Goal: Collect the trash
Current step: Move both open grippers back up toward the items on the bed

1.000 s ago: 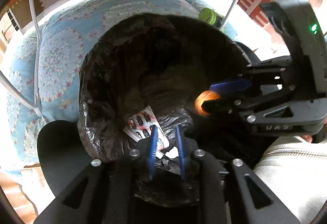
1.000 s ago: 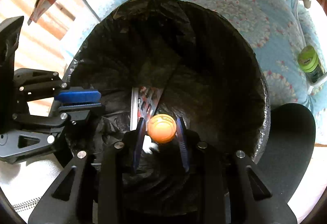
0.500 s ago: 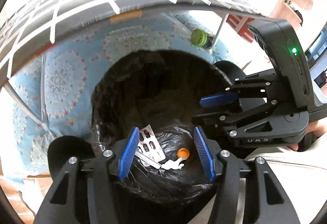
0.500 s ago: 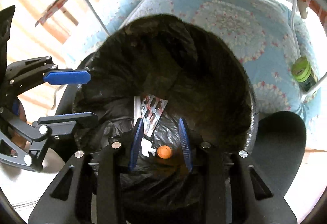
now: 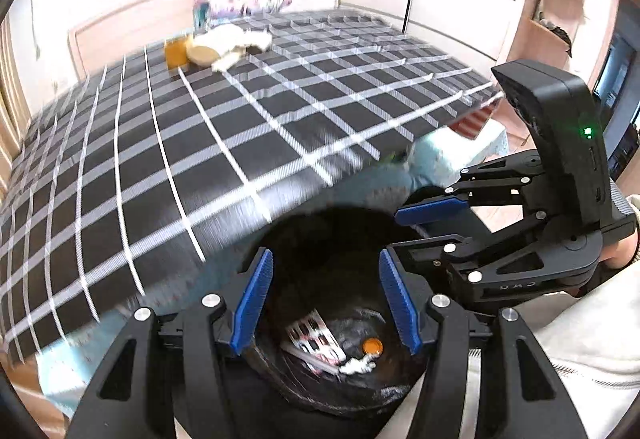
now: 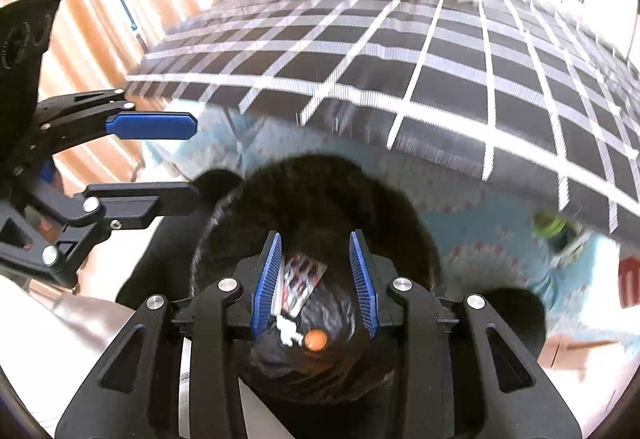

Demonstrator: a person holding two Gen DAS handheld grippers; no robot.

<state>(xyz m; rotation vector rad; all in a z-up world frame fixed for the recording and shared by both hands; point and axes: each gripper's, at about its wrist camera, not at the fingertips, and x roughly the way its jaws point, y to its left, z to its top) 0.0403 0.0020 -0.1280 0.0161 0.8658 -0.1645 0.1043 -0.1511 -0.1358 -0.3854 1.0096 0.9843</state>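
A black trash bag (image 5: 320, 239) stands open below both grippers; it also shows in the right wrist view (image 6: 320, 191). In its bottom lie an orange cap (image 5: 372, 346), a blister pack (image 5: 316, 339) and a white scrap (image 5: 358, 365). The right wrist view shows the same cap (image 6: 315, 339) and blister pack (image 6: 300, 283). My left gripper (image 5: 326, 295) is open and empty above the bag. My right gripper (image 6: 316, 279) is open and empty above the bag too; it appears in the left wrist view (image 5: 420, 227).
A bed with a black-and-white checked cover (image 5: 200, 127) stretches ahead, with an orange box (image 5: 176, 53), a round tan thing (image 5: 204, 55) and white cloth (image 5: 236, 39) at its far end. A green-capped bottle (image 6: 554, 225) sits under the bed on a blue floral cloth (image 6: 480, 239).
The right gripper let go of the orange cap, which now lies in the bag. Both grippers opened and rose, tilting up so the bed top came into view.
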